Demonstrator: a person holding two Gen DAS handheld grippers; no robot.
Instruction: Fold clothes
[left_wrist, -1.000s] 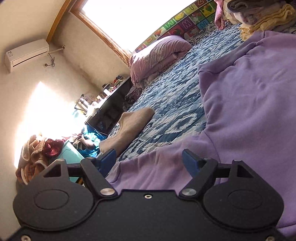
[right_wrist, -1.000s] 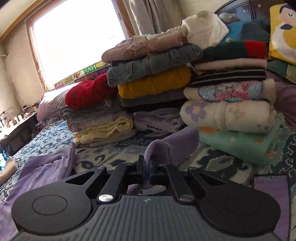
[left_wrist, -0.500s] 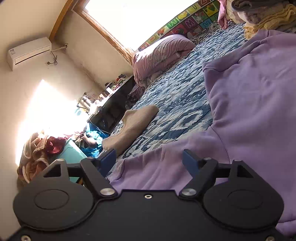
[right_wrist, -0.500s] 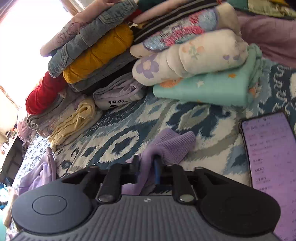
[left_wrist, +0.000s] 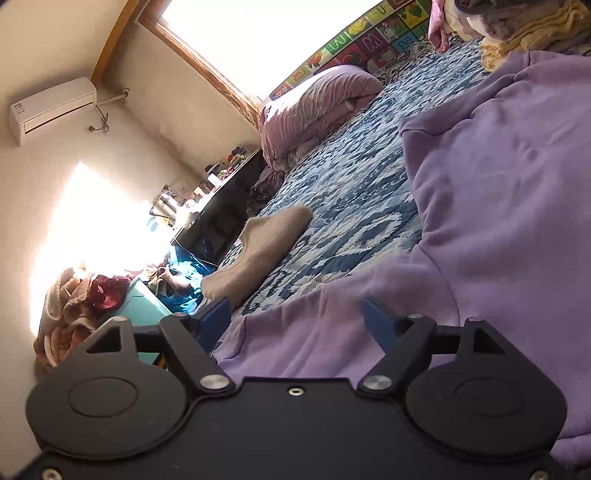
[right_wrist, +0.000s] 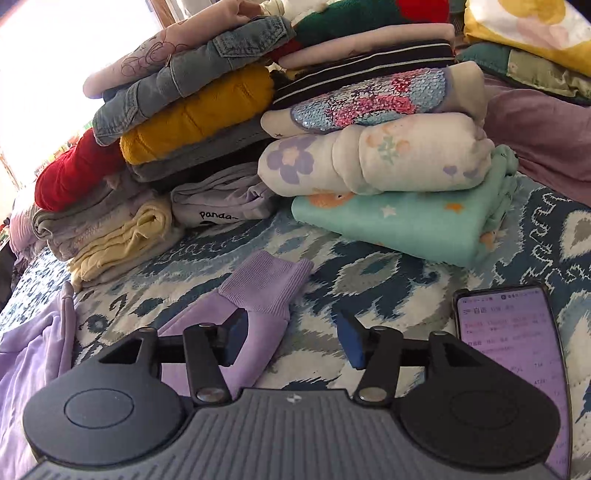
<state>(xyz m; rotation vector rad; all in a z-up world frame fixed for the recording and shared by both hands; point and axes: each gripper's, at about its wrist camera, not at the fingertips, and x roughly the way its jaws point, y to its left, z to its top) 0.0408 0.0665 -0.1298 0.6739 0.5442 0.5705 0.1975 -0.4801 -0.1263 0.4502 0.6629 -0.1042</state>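
Note:
A lilac sweatshirt (left_wrist: 498, 192) lies spread on the blue patterned bed cover (left_wrist: 351, 192). My left gripper (left_wrist: 295, 317) is open and empty, low over one sleeve (left_wrist: 295, 332), whose cuff lies by the left finger. In the right wrist view the other sleeve's ribbed cuff (right_wrist: 264, 284) lies flat on the cover. My right gripper (right_wrist: 291, 339) is open and empty just above it, the cuff beside its left finger. The sweatshirt's body shows at the left edge (right_wrist: 33, 350).
Stacks of folded clothes (right_wrist: 280, 122) stand just beyond the cuff. A phone (right_wrist: 517, 350) with a lit screen lies to the right. A beige folded garment (left_wrist: 258, 254) lies near the bed edge, a lilac pillow (left_wrist: 314, 110) beyond it. A dark desk (left_wrist: 218, 218) stands beside the bed.
My right gripper opened and let go of the lilac sleeve cuff, which now lies flat on the cover. The left gripper stayed open and shifted only slightly.

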